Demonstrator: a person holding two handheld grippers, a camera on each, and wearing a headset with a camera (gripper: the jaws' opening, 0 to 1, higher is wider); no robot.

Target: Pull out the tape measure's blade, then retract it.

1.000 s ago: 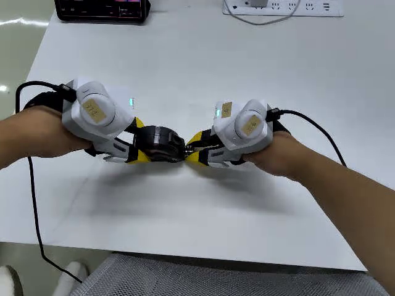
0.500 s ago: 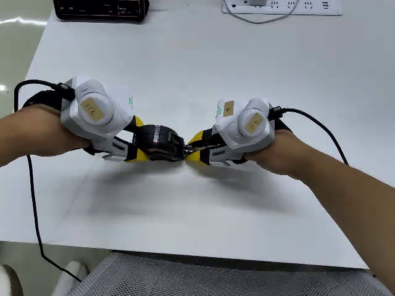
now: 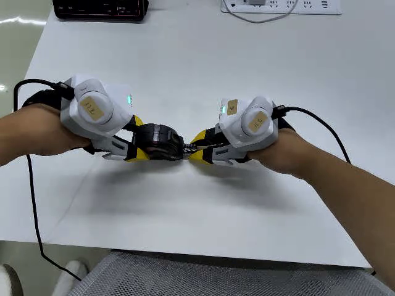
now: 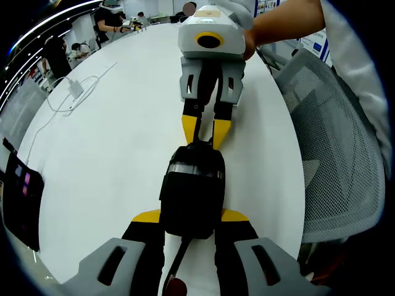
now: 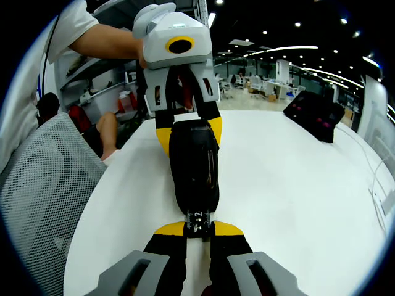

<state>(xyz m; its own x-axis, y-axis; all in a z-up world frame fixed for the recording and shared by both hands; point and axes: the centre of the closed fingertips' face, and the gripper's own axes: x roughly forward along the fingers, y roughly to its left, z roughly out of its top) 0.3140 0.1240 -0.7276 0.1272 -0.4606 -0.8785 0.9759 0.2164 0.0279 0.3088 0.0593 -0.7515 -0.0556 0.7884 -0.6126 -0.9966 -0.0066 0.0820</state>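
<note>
Keeping the pull level and straight matters: left gripper (image 3: 139, 139) jaws clamp the tape measure (image 3: 158, 141), right gripper (image 3: 195, 147) jaws pinch its hook (image 5: 197, 219).

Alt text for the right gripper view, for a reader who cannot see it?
A black tape measure, above a white table, has its end hook pinched by the right tool at the bottom. The left tool clamps its case from the far side.

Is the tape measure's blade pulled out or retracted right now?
Retracted: the right gripper pinches the hook right at the mouth of the tape measure, with nothing drawn out.
</note>
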